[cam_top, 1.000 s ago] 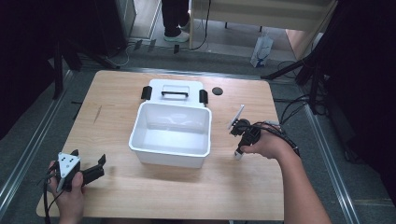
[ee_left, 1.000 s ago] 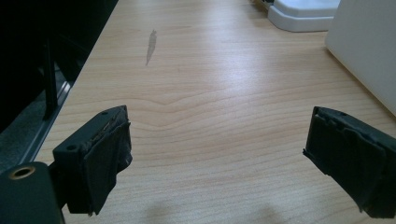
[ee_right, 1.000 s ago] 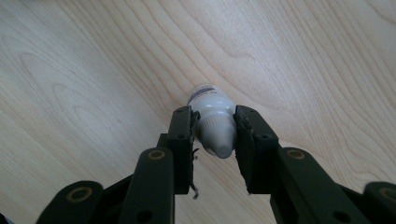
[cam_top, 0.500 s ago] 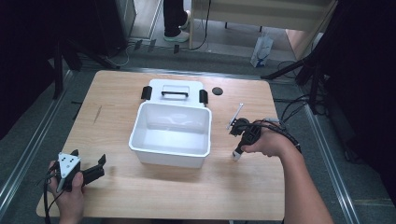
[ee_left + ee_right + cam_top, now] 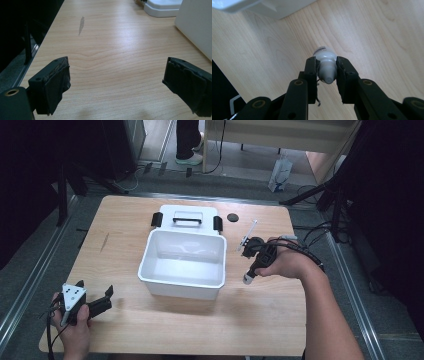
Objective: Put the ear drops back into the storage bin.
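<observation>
Right gripper (image 5: 248, 276) pinched a small white bottle (image 5: 325, 66) and had lifted it off the table since the earlier frames.

A second before, the bottle sat lower at the table (image 5: 280, 320) beside the white bin (image 5: 182, 280); now it hung above the wood, just right of the bin, its cap end pointing at the camera in the right gripper view, jaws pressed against both its sides. The left gripper (image 5: 117, 87) stayed at the near left corner, jaws spread wide over bare wood. The bin's lid (image 5: 186, 216) lay behind it, a black disc (image 5: 232, 217) nearby. Beyond the pale wooden table were a grey floor, cables and a standing person's legs (image 5: 187, 140).
</observation>
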Demonstrator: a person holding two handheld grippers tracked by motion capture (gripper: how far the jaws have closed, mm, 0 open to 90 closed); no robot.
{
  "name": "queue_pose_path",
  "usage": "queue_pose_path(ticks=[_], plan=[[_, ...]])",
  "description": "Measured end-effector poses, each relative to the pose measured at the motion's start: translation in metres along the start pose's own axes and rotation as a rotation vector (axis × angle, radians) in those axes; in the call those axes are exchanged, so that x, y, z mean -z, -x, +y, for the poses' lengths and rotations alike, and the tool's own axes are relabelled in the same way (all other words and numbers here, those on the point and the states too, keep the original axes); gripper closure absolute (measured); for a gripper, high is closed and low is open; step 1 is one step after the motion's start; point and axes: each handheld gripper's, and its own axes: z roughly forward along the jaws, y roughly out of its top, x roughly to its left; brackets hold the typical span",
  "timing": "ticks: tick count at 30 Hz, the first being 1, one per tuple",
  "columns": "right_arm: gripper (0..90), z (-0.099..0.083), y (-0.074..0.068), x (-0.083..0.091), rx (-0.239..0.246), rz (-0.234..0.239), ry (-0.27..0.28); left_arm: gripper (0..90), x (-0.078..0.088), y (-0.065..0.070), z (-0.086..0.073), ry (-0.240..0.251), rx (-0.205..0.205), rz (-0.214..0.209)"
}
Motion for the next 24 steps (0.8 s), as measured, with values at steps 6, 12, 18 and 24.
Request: queue_pose_path(ticks=[6, 12, 18, 24], plan=[[72.3, 0.015, -0.002, 0.019, 0.006, 0.003, 0.014, 7.6, 0.000, 0.000, 0.000, 0.002, 0.003, 0.001], [72.3, 0.030, -0.005, 0.038, 0.011, 0.008, 0.023, 7.6, 0.000, 0.000, 0.000, 0.000, 0.001, 0.000], [72.3, 0.044, -0.008, 0.058, 0.016, 0.016, 0.032, 7.6, 0.000, 0.000, 0.000, 0.001, 0.003, 0.000], [72.4, 0.059, -0.012, 0.075, 0.030, 0.017, 0.039, 7.6, 0.000, 0.000, 0.000, -0.001, 0.001, -0.001]])
